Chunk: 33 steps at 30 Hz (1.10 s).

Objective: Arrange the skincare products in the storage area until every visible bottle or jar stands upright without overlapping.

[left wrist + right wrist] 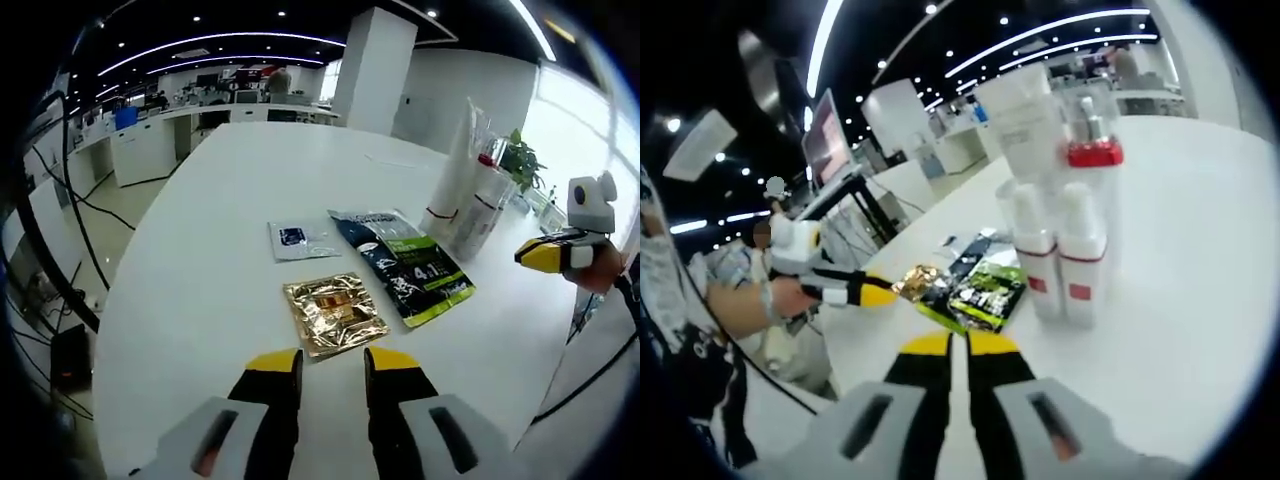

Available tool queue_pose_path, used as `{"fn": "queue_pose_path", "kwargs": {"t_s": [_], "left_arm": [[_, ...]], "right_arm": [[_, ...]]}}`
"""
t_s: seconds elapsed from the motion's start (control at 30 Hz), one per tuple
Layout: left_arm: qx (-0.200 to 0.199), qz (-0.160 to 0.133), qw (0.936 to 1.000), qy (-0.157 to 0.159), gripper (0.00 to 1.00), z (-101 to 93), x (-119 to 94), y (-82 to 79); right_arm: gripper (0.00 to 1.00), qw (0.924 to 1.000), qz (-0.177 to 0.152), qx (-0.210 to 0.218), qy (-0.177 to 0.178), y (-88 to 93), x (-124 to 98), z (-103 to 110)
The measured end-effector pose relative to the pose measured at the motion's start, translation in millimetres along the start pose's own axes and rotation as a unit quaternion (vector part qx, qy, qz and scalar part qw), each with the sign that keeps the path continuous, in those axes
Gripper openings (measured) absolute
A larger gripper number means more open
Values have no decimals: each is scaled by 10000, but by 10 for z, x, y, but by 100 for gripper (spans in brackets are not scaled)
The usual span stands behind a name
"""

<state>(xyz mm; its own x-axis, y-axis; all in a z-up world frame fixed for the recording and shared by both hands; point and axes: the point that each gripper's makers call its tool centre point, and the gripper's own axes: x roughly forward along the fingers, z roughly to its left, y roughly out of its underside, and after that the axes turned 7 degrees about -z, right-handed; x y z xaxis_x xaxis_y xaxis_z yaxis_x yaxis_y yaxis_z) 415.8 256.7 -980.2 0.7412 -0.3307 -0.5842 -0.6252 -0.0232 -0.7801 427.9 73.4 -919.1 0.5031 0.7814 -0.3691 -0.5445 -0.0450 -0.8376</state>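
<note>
Left tongs (332,366) hover parted, right tongs (958,344) nearly closed and empty; white bottles (1060,255) stand upright.

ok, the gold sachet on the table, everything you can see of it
The gold sachet is a flat, roughly square packet of shiny, crinkled foil with a darker brownish panel at its centre; any print is too blurred to read. It looks sealed. It lies flat on the white table, slightly rotated, just ahead of the left tool, untouched. A dark-and-green packet lies close beside it, a small white sachet beyond.
</note>
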Motion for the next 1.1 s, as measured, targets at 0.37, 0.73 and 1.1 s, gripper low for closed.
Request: {"fn": "queue_pose_path", "kwargs": {"t_s": [0.37, 0.73, 1.1], "left_arm": [[-215, -483, 9983, 226, 26, -163, 56, -394], [62, -79, 9984, 549, 31, -586, 618, -419], [163, -13, 9986, 498, 29, -536, 718, -471]], "right_arm": [[8, 9995, 165, -255, 12, 100, 133, -26], [12, 9917, 434, -1138, 416, 260, 351, -200], [12, 9916, 594, -1072, 417, 361, 405, -206]]}}
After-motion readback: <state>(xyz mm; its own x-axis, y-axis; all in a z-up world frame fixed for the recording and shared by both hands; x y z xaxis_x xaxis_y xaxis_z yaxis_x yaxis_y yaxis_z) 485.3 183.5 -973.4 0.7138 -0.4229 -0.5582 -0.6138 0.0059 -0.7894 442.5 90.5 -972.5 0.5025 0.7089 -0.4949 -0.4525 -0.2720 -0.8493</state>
